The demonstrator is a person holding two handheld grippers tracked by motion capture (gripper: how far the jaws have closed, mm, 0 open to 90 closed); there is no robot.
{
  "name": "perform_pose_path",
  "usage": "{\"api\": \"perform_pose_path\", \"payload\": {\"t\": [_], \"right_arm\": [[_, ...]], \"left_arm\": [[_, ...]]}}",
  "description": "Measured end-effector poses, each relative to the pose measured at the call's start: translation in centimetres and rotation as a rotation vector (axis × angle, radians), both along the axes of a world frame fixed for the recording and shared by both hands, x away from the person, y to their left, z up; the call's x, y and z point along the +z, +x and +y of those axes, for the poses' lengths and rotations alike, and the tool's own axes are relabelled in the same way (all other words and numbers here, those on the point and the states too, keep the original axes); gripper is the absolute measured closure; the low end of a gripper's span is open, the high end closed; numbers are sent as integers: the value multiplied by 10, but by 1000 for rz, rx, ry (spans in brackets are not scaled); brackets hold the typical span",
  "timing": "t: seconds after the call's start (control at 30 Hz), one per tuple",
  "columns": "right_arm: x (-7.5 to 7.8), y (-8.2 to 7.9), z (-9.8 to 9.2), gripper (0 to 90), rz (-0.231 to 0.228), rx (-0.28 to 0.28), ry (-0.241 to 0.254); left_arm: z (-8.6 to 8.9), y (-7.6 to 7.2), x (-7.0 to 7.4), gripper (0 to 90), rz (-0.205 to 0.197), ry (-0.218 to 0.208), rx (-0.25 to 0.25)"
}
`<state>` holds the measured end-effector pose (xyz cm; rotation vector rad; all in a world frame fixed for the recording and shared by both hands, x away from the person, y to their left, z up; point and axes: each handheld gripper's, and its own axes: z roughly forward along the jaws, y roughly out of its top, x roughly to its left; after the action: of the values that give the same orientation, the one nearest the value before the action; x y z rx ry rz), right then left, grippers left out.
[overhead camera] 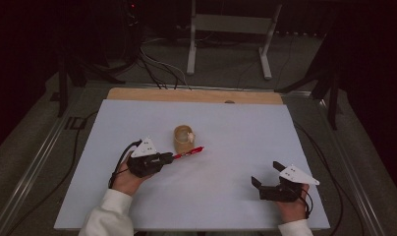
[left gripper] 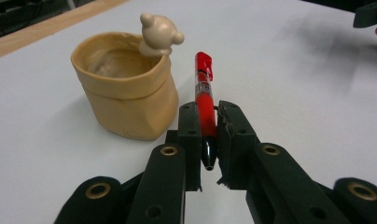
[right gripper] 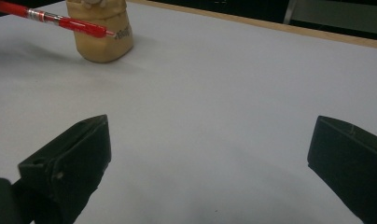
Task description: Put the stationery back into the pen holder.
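Pen (left gripper: 205, 93) clamped in left tongs (left gripper: 208, 140); left gripper view reveals cup's (left gripper: 126, 93) bear; right tongs (right gripper: 210, 154) wide.

Glossy red plastic pen (left gripper: 205, 98), matt tan cup (left gripper: 126, 93)

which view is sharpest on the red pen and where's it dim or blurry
Left gripper view: red pen crisp between the left gripper pads, tan pot sharp, soft shadows. High view: table sheet evenly lit, surroundings very dark, pen small. Right gripper view: near jaws of the right gripper soft, broad shadow on the sheet.
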<state>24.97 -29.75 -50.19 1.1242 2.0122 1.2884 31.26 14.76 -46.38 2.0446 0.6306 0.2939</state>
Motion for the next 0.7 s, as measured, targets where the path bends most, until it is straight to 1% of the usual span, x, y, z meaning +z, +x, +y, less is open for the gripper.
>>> {"api": "perform_pose_path", "payload": {"t": [0.17, 0.4, 0.7], "right_arm": [[0, 0, 0, 2, 1, 0, 0], [0, 0, 0, 2, 4, 0, -1], [-1, 0, 0, 2, 6, 0, -3]], "left_arm": [[3, -1, 6, 812, -4, -16, -9], [6, -1, 15, 812, -11, -29, -18], [8, 0, 25, 812, -25, -33, -24]]}}
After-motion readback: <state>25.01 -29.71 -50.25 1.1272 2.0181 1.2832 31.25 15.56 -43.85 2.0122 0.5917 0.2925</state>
